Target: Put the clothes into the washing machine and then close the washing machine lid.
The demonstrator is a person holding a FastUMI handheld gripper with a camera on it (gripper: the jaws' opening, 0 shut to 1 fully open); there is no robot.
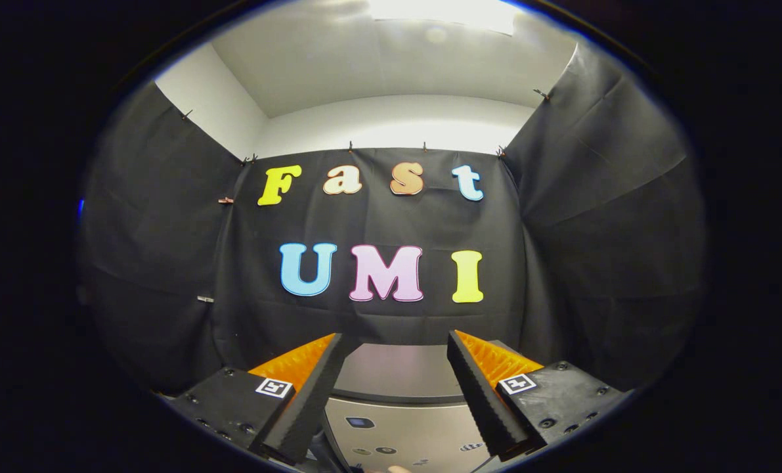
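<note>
So my tool [396,387] hangs open w/ nothing held above the washing machine [397,407]; lid state unclear, clothes unseen.

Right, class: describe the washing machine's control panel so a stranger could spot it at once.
Start at the black cloth wall. Below it sits the grey washing machine with its lid down. Between the open tool's fingers, its flat silver control panel carries small dark buttons, unlike the plain lid above.

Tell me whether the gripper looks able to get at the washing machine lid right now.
Probably yes: the gripper is open and holds nothing, and the washing machine lid lies between and just beyond its fingers with nothing in the way.
</note>
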